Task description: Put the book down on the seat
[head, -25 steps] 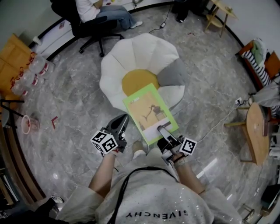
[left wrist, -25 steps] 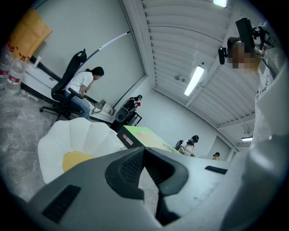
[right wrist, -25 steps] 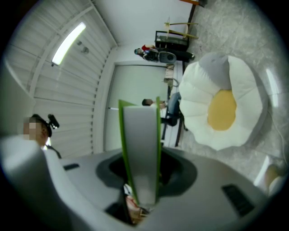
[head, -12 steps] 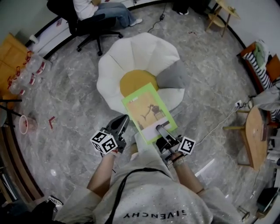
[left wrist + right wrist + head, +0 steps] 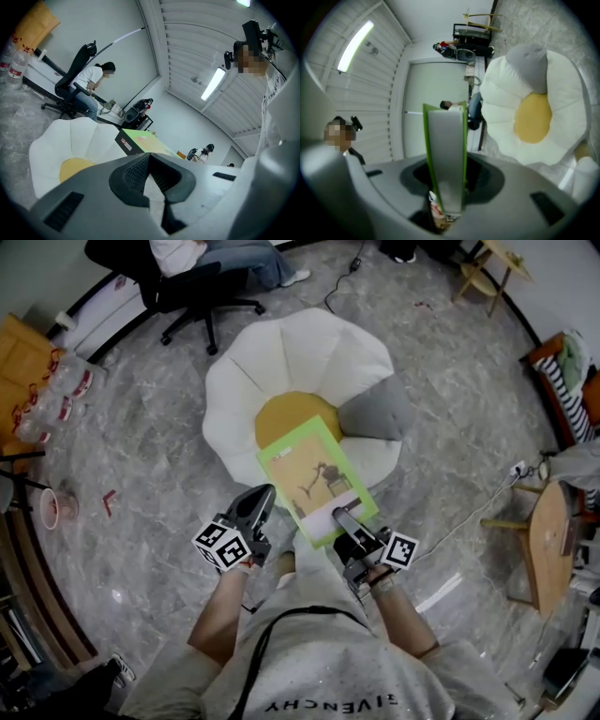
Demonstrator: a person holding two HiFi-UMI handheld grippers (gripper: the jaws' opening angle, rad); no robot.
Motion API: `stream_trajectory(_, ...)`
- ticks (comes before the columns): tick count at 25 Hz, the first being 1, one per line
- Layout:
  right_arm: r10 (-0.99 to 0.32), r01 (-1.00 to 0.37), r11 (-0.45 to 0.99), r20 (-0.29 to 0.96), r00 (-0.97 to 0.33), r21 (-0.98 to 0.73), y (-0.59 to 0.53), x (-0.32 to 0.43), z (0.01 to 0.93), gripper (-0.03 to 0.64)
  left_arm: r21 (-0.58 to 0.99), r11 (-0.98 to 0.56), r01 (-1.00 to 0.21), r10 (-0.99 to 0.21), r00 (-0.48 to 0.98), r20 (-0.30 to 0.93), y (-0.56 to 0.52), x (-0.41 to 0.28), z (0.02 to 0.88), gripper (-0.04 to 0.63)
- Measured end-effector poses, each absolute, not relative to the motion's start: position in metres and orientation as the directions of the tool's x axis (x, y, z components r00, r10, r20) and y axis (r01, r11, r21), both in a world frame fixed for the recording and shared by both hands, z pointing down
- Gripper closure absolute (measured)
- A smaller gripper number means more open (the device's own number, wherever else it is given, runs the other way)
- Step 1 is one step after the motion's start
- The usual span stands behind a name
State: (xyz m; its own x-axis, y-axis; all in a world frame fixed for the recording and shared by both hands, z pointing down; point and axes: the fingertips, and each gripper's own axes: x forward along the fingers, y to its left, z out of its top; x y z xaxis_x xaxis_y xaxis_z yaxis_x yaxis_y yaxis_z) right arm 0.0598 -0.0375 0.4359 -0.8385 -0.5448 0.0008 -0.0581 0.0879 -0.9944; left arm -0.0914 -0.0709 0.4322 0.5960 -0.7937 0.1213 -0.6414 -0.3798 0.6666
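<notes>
Floor: grey marble [image 5: 141,474] fills my head view, with the seat in the middle of it.
Seat: flower-shaped cushion [image 5: 281,362], with white petals, one grey petal and a yellow centre.
Book: green-bordered cover [image 5: 314,479] facing up, over the front petals and the near edge of the yellow centre. I cannot tell whether it touches the cushion.
Right gripper: mine [image 5: 345,519] pinches the book's near edge, the book standing between the jaws.
Left gripper: mine [image 5: 264,491] is just left of the book, jaws pressed together on nothing.
Background: a seated person in an office chair [image 5: 187,287]; a wooden side table [image 5: 548,531] on the right.
</notes>
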Motion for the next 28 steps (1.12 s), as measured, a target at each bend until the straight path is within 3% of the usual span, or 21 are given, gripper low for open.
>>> stream_trajectory(14,-0.534,-0.070,0.012,0.053,-0.844,-0.997,-0.097,0.075,0.481,0.463,0.694,-0.289,-0.660,-0.806,0.558,0.195,-0.121,-0.076,0.475,0.572)
stream_trajectory(28,-0.497,-0.082,-0.049,0.096,-0.863,-0.995,-0.138,0.039,0.560,0.463,0.717,-0.226,-0.659,-0.793,0.552,0.258,-0.165,-0.102,0.548,0.572)
